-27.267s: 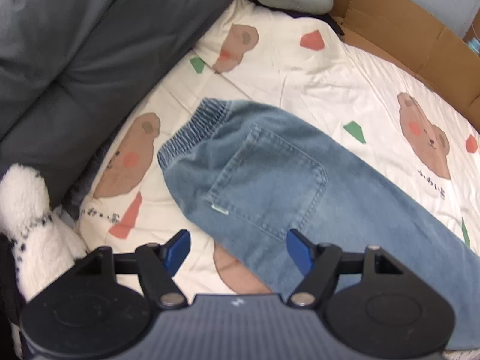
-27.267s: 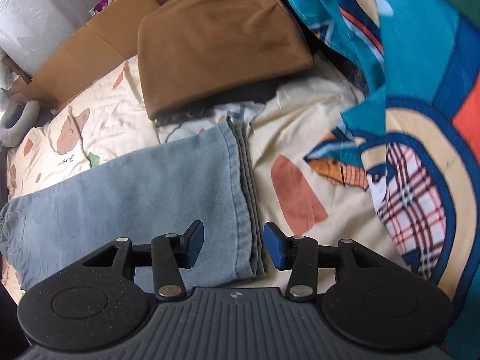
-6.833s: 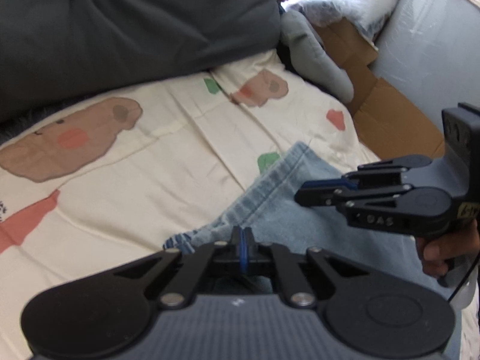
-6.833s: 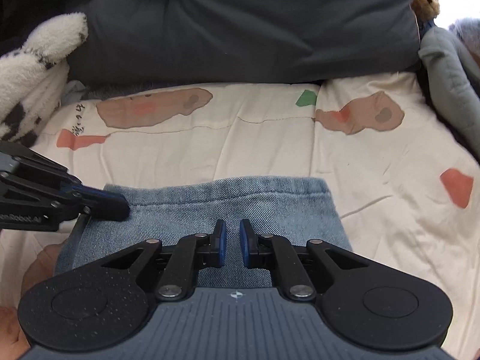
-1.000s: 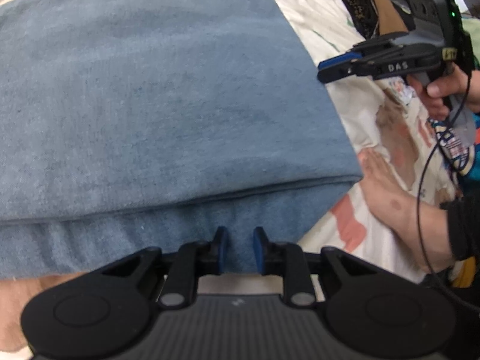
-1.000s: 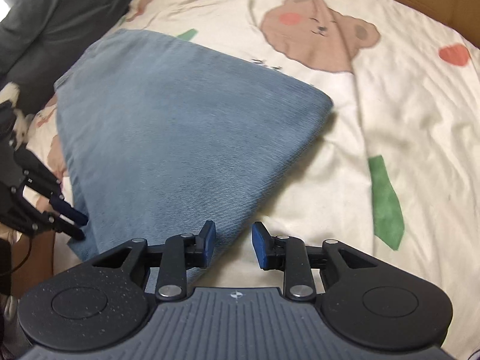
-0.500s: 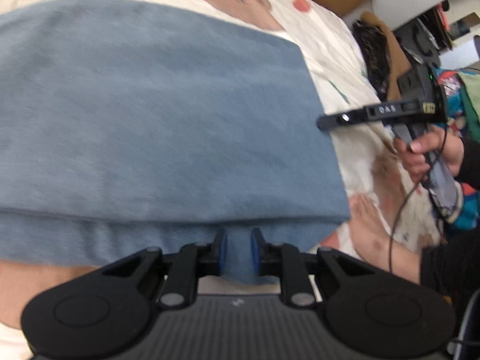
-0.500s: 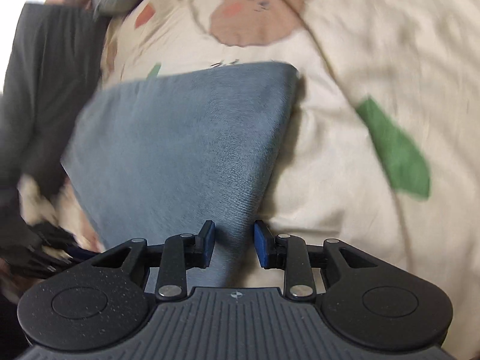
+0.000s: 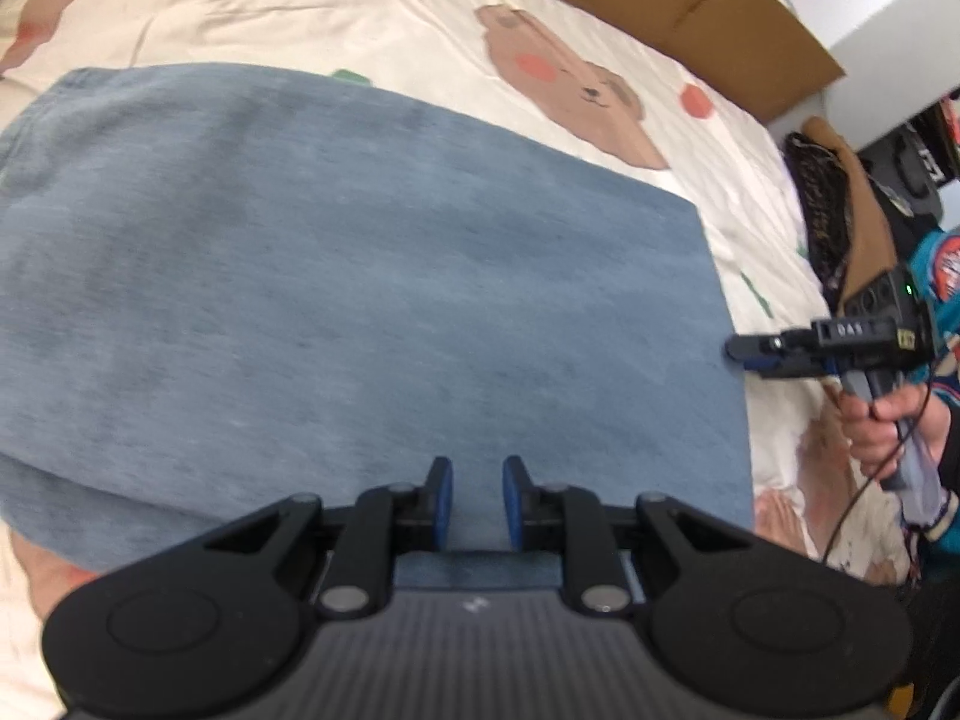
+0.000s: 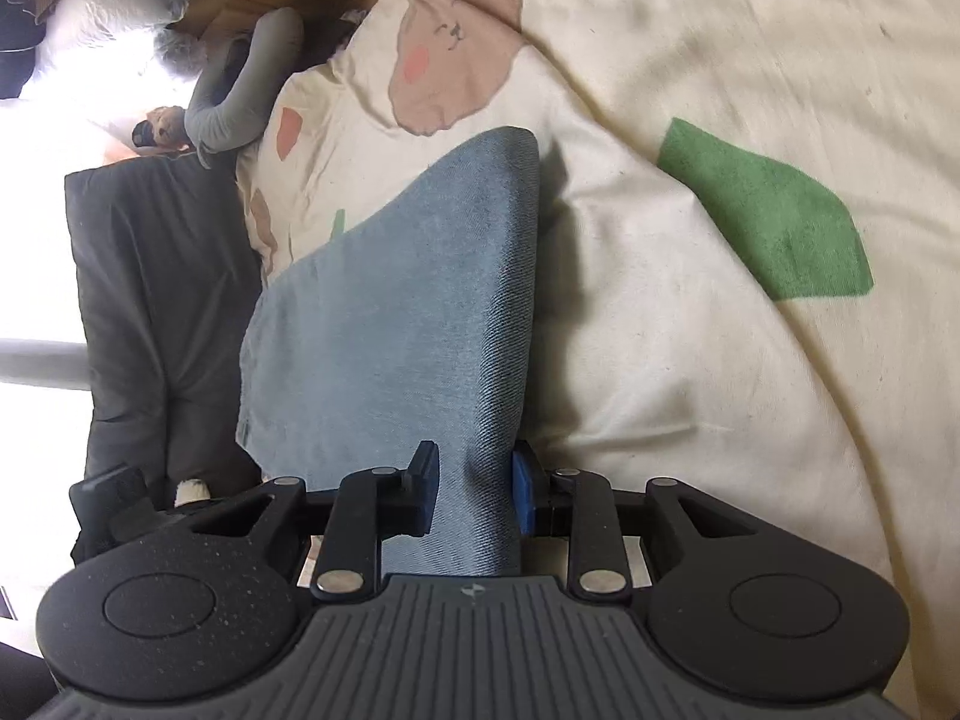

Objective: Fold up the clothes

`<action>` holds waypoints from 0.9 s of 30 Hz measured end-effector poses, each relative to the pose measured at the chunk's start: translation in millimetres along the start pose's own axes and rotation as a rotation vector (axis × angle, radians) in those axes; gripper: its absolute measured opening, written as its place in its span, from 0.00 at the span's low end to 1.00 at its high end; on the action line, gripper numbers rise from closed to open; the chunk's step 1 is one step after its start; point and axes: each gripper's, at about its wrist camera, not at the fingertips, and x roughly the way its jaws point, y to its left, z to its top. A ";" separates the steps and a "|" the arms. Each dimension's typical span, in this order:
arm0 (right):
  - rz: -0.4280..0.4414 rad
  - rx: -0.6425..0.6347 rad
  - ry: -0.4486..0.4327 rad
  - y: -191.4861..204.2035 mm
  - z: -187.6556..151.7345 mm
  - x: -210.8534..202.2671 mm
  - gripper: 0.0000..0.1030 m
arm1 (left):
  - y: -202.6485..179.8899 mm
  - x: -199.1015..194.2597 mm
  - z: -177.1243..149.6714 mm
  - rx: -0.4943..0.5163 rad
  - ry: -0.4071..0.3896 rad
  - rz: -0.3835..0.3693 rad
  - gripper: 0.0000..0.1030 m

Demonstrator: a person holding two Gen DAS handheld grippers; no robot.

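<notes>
Two black two-finger grippers with blue pads work on one garment, a folded pair of light-blue denim jeans [image 9: 360, 276] that lies flat on a cream bedsheet printed with brown bears and green and red shapes [image 9: 420, 30]. In the left wrist view, the left gripper [image 9: 475, 501] sits over the near edge of the jeans, its pads a little apart with denim showing in the gap; whether they press the cloth I cannot tell. At the right edge of the jeans the right gripper [image 9: 741, 354] meets the side fold, held by a hand [image 9: 888, 429] with a cable trailing from it. In the right wrist view (this view is rolled on its side), the right gripper [image 10: 474, 495] has the thick folded edge of the jeans [image 10: 420, 312] between its pads, and its jaws are closing on that edge, both pads touching the cloth. Farther off along the bed lie a dark grey cushion [image 10: 144, 300] and a grey curved soft toy [image 10: 246, 84]. Beyond the sheet stands brown cardboard [image 9: 690, 6].
</notes>
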 end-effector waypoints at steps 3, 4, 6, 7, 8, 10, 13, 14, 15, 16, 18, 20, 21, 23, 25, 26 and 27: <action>0.044 0.039 -0.010 -8.6 -2.3 9.6 0.27 | 1.5 -1.5 5.1 -0.007 0.006 0.021 0.18; 0.061 0.052 -0.015 -11.3 -3.1 12.5 0.27 | 3.0 -0.8 6.5 -0.018 0.008 0.019 0.18; 0.102 0.090 -0.025 -18.1 -6.0 15.8 0.26 | 6.2 1.4 8.9 -0.049 0.009 0.013 0.18; 0.116 0.105 -0.029 -20.5 -6.4 17.2 0.26 | 7.4 3.3 10.1 -0.065 0.004 0.018 0.18; 0.126 0.116 -0.033 -22.3 -6.3 16.8 0.26 | 8.5 5.0 11.1 -0.080 0.000 0.021 0.18; 0.150 0.128 -0.031 -22.7 -5.8 15.6 0.25 | 10.0 6.9 12.0 -0.098 -0.007 0.021 0.18; 0.192 0.131 -0.026 -21.7 -6.1 14.3 0.22 | 12.0 8.2 11.4 -0.111 -0.012 0.038 0.18; 0.189 0.131 -0.026 -21.3 -6.3 15.1 0.22 | 13.7 8.3 10.2 -0.114 -0.013 0.047 0.18; 0.183 0.126 -0.025 -20.9 -6.2 17.1 0.22 | 15.4 8.5 9.0 -0.119 -0.013 0.056 0.18; 0.180 0.122 -0.021 -20.7 -5.9 20.1 0.23 | 17.1 9.0 8.0 -0.126 -0.011 0.065 0.18; 0.175 0.116 -0.012 -19.3 -4.0 26.7 0.23 | 20.4 10.2 6.1 -0.140 -0.008 0.082 0.18; 0.167 0.104 -0.005 -14.3 -1.4 32.6 0.23 | 22.0 11.9 4.6 -0.144 -0.008 0.091 0.18; 0.157 0.098 -0.001 -11.7 -0.4 35.3 0.23 | 22.1 13.0 4.8 -0.141 -0.009 0.091 0.18; 0.135 0.091 0.003 -8.2 0.5 38.8 0.23 | 21.7 14.9 5.5 -0.134 -0.012 0.093 0.18; 0.115 0.088 -0.001 -6.1 0.4 38.3 0.10 | 20.7 16.5 6.6 -0.131 -0.020 0.091 0.18; 0.105 0.085 -0.004 -5.2 -0.3 37.3 0.09 | 20.3 17.1 7.1 -0.131 -0.025 0.088 0.18; 0.099 0.073 -0.007 -2.9 -1.2 36.0 0.08 | 20.4 17.6 7.4 -0.132 -0.031 0.085 0.18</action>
